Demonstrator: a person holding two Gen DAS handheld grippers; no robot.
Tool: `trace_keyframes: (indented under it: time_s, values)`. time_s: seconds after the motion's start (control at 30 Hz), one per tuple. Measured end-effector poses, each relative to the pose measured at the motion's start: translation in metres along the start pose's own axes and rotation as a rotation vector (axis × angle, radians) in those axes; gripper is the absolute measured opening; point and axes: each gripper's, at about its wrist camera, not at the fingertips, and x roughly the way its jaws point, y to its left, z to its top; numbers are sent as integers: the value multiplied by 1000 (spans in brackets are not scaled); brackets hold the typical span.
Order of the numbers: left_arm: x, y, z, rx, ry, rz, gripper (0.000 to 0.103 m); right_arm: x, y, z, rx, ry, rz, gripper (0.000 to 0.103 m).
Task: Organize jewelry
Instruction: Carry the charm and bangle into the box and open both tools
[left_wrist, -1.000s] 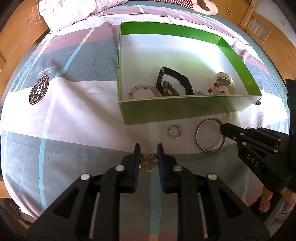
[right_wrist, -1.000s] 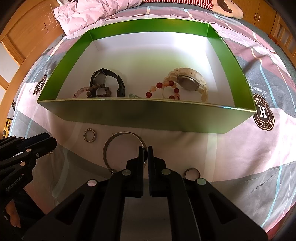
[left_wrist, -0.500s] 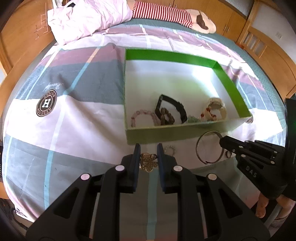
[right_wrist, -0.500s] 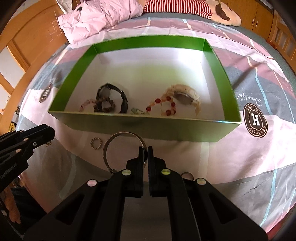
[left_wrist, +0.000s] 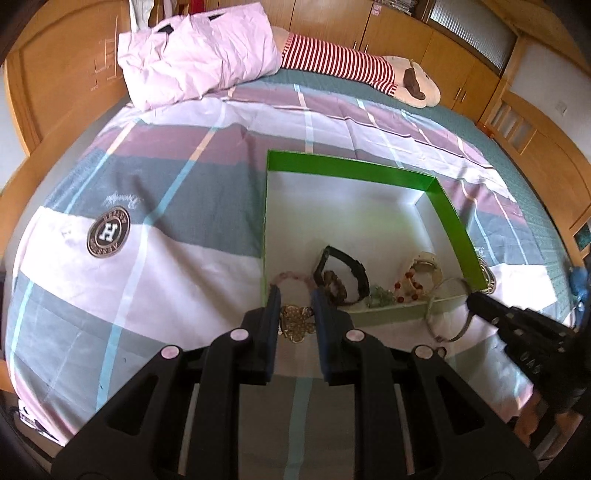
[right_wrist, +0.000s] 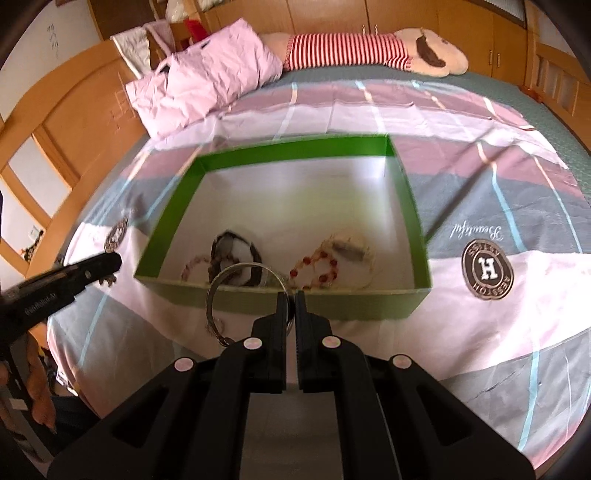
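Observation:
A green box (left_wrist: 448, 212) (right_wrist: 170, 225) with a white floor lies on the bed. In it are a black watch (left_wrist: 354, 267), bead bracelets (left_wrist: 334, 282), and a cream watch (left_wrist: 426, 264) (right_wrist: 351, 249). My left gripper (left_wrist: 295, 301) is shut on a gold flower-shaped brooch (left_wrist: 295, 325), held above the box's near left corner. My right gripper (right_wrist: 290, 297) (left_wrist: 474, 301) is shut on a silver bangle (right_wrist: 225, 280) (left_wrist: 441, 295), lifted over the box's near wall.
The bed has a checked pink, grey and white sheet with round H logos (left_wrist: 108, 231) (right_wrist: 487, 269). A pink pillow (left_wrist: 195, 48) and a striped plush toy (left_wrist: 369, 72) lie at the far end. Wooden bed frame and cupboards surround it.
Both grippers have risen and moved toward the box, carrying the brooch and the bangle off the sheet. The small ring and silver ring on the sheet are out of sight or nearly so.

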Motion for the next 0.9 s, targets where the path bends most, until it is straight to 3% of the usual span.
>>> trace_keyframes:
  time_s: [0.27, 0.47, 0.53, 0.67, 0.9]
  values:
    - [-1, -6, 3, 18, -32, 33, 18, -2, -4, 8, 17, -43, -14, 4]
    - [8, -12, 33, 52, -79, 59, 18, 8, -10, 37, 19, -81, 2, 4]
    - [20, -10, 43, 45, -68, 46, 18, 16, -16, 45, 49, -76, 24, 4]
    - [49, -1, 58, 2, 2, -11, 18, 39, -28, 51, 73, -57, -19, 4]
    - [74, 0, 51, -45, 82, -47, 18, 48, -47, 49, 150, -26, -25, 4]
